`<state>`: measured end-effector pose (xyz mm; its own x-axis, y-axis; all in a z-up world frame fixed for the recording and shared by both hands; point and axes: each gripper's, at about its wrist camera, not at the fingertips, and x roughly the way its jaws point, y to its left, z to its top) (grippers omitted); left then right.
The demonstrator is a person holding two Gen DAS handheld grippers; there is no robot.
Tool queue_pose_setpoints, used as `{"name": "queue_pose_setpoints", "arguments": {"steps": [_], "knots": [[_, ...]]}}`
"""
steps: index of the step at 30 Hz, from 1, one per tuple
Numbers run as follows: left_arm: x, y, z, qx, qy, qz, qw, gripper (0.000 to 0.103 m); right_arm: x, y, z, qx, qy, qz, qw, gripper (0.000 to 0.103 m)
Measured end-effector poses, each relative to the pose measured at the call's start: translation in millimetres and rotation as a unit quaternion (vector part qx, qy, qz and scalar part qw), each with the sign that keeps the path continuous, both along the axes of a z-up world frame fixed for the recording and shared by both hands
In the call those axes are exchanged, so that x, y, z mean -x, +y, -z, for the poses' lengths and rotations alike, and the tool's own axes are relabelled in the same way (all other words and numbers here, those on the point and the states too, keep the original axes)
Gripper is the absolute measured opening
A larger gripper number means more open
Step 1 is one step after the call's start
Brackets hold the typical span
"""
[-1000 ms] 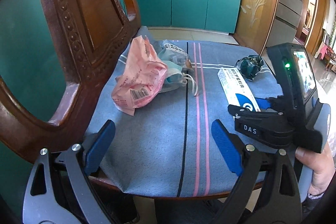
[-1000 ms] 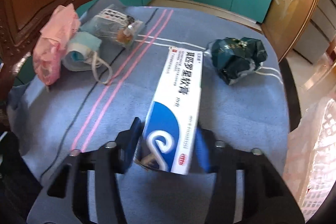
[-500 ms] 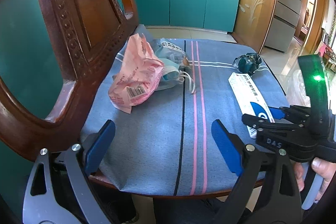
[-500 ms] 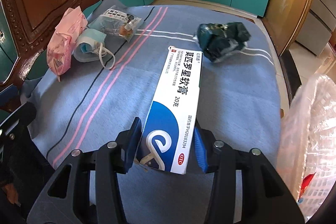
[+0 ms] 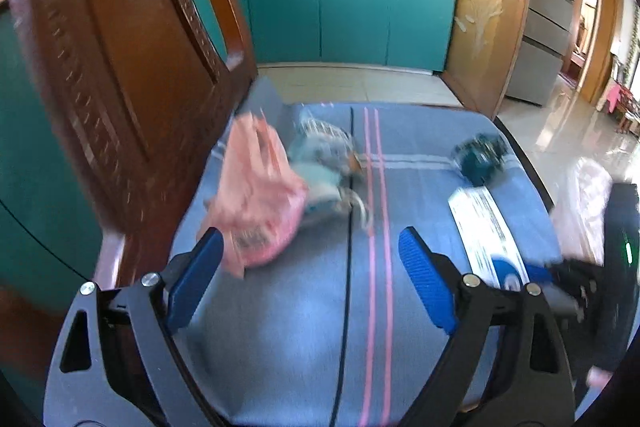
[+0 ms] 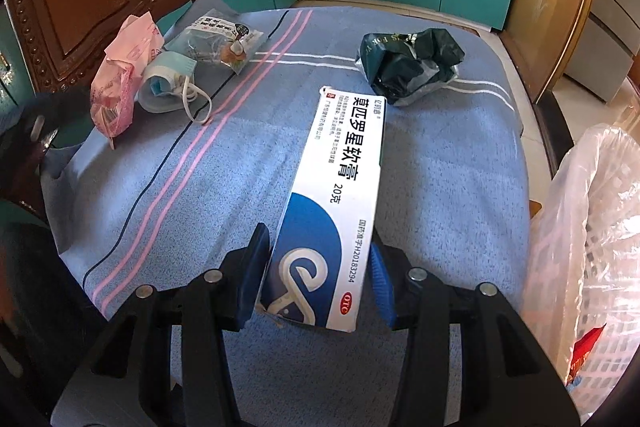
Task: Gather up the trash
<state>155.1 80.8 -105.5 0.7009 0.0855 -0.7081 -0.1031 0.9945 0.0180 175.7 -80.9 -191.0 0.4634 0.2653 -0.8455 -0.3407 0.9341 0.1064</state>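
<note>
My right gripper (image 6: 318,247) is shut on the near end of a white and blue ointment box (image 6: 336,195), which is tilted above the blue striped cloth (image 6: 440,167). My left gripper (image 5: 310,243) hovers over the cloth's near part; its jaws are closing with nothing between them. Just past its left finger lies a pink packet (image 5: 256,203). Beside the packet are a face mask (image 6: 168,83) and a clear snack bag (image 6: 216,41). A crumpled dark green wrapper (image 6: 408,63) lies at the far right. The left wrist view is blurred.
A carved wooden chair back (image 5: 120,67) rises along the left of the cloth. A white basket lined with a clear plastic bag (image 6: 592,227) stands at the right edge, with a bit of red trash inside. Teal cabinets (image 5: 352,15) and tiled floor lie beyond.
My left gripper has moved forward, closer to the pink packet. The right gripper carried the box rightward, bringing the lined basket into view, then held still.
</note>
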Motion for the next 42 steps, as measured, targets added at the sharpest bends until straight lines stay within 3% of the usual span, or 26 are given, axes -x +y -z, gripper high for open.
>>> {"name": "queue_pose_setpoints", "arguments": {"steps": [3,7,9,10,13,20,23,24,26,27,28,34,36,38,40,42], "knots": [[-26,2,1,0.001,0.014,-0.004,0.9999,0.086,2,-1,1,0.001,-0.004,-0.003,1.0,0.048],[-51,1,12,-0.013,0.042,-0.003,0.999,0.057,5,0,1,0.005,-0.013,-0.009,1.0,0.048],[-57,3,19,-0.008,0.055,-0.004,0.9984,0.032,5,0,1,0.007,-0.015,-0.011,1.0,0.048],[-58,4,24,-0.002,0.063,-0.002,0.998,0.015,5,0,1,0.007,-0.014,-0.011,1.0,0.048],[-49,4,27,0.004,0.058,0.003,0.9983,0.004,5,-1,1,0.002,-0.013,-0.011,1.0,0.048],[-1,-1,15,0.042,0.03,0.04,0.9979,0.002,7,-1,0,0.006,-0.015,-0.009,1.0,0.048],[6,-1,5,0.034,0.019,0.051,0.9979,0.004,8,0,0,0.007,-0.016,-0.007,1.0,0.049],[4,1,3,0.034,0.014,0.049,0.9981,0.007,8,1,0,0.008,-0.017,-0.006,1.0,0.049],[-1,6,-2,0.034,0.008,0.034,0.9988,0.047,9,3,0,0.011,-0.018,-0.004,1.0,0.049],[-8,10,-6,0.035,-0.002,0.015,0.9993,0.053,9,3,0,0.012,-0.019,-0.004,1.0,0.049],[-15,12,-6,0.035,-0.005,0.009,0.9993,0.057,10,3,0,0.011,-0.019,-0.005,1.0,0.05],[-66,8,0,-0.004,0.021,0.002,0.9998,0.058,10,4,0,0.012,-0.017,-0.009,1.0,0.051],[-80,9,8,-0.013,0.039,-0.006,0.9991,0.052,10,5,0,0.014,-0.017,-0.012,1.0,0.052],[-86,13,16,-0.003,0.057,-0.011,0.9983,0.012,10,7,1,0.017,-0.019,-0.014,1.0,0.053],[-85,15,19,0.009,0.057,-0.006,0.9983,0.002,10,7,1,0.018,-0.021,-0.016,1.0,0.054],[-77,16,18,0.017,0.048,0.0,0.9987,0.002,10,7,1,0.018,-0.022,-0.017,0.999,0.054]]}}
